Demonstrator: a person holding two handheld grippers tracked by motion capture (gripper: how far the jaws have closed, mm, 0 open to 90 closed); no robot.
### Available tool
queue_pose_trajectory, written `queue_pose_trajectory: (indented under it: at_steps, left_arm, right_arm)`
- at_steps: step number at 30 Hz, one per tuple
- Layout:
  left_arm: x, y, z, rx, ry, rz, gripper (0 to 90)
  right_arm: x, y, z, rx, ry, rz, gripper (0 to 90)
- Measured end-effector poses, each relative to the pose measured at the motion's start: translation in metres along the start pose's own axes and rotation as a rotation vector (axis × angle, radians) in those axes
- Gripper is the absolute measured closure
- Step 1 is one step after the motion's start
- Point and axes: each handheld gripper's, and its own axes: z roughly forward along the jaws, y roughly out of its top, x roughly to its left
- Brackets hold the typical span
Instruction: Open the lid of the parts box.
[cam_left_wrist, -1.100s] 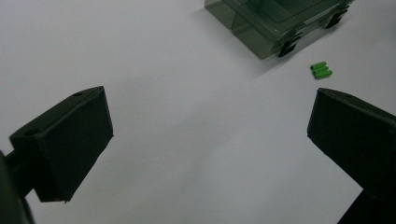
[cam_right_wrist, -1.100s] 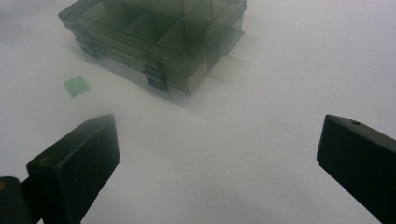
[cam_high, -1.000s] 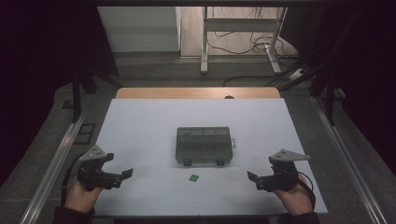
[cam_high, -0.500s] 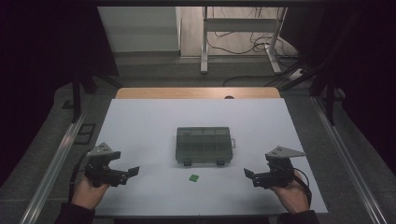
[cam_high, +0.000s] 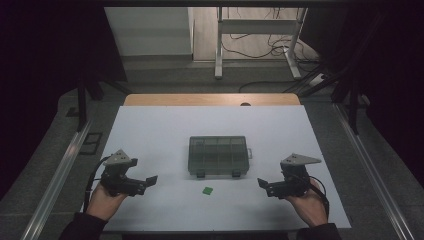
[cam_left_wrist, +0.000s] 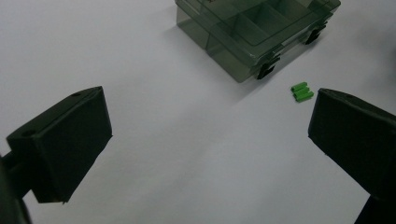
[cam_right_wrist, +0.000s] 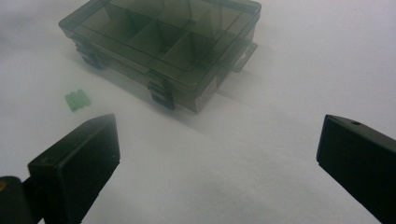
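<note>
A smoky transparent compartment box (cam_high: 218, 155) lies closed in the middle of the white table, its two black latches facing me. A small green ribbed piece (cam_high: 207, 190) rests on the table just in front of it. My left gripper (cam_high: 145, 183) hovers low at the front left, open and empty, pointing toward the green piece (cam_left_wrist: 302, 91) and the box (cam_left_wrist: 254, 32). At the front right my right gripper (cam_high: 265, 186) is likewise open with nothing between its fingers. Its view shows the box (cam_right_wrist: 163, 42) ahead and the green piece (cam_right_wrist: 76, 100) to the left.
The white table top (cam_high: 150, 135) ends in a wooden strip (cam_high: 210, 99) at the far side. Metal rails (cam_high: 60, 170) run along both sides. A desk frame with cables (cam_high: 260, 45) stands on the floor beyond.
Both grippers have moved inward toward the middle of the table's front, the left one to the right and the right one to the left. Box and green piece have stayed still.
</note>
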Motion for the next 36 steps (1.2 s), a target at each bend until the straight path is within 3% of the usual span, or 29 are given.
queue_pose_trajectory:
  at_steps: [23, 28, 36]
  left_arm:
    - [-0.006, 0.013, 0.023, 0.038, -0.026, 0.047, 0.0]
    - [-0.007, 0.016, 0.028, 0.042, -0.032, 0.055, 0.0]
    - [-0.006, 0.020, 0.033, 0.036, -0.044, 0.059, 0.0]
  right_arm:
    - [0.002, 0.009, 0.015, 0.030, 0.015, -0.001, 0.4]
    - [0.003, 0.011, 0.019, 0.043, 0.012, -0.002, 9.0]
    - [-0.001, 0.014, 0.023, 0.077, 0.043, -0.002, 33.7]
